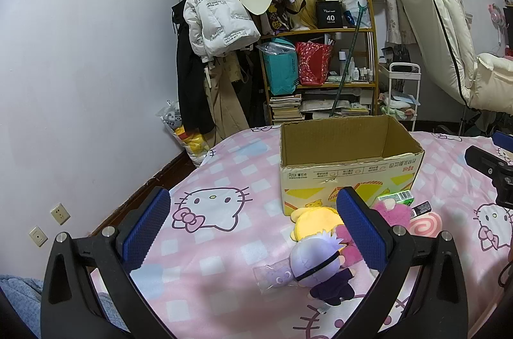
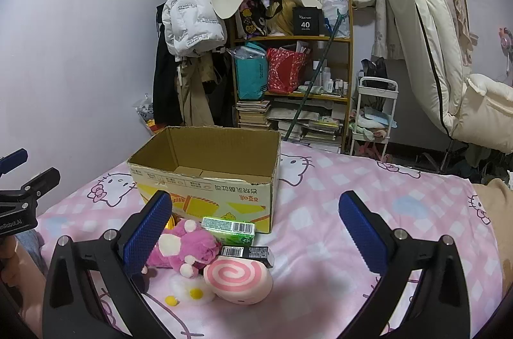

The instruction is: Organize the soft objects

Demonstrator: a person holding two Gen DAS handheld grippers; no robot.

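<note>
Left wrist view: left gripper (image 1: 253, 223) released, holding nothing. Doll (image 1: 317, 262), yellow plush (image 1: 312, 222), pink plush (image 1: 396, 212) all on bed (image 1: 224, 259), beside box (image 1: 349, 159). Box looks empty; nothing sorted yet. Right gripper (image 2: 256, 227) also released.

left hand-held gripper (image 1: 253, 223): jaws wide, empty | right hand-held gripper (image 2: 255, 227): jaws wide, empty
</note>
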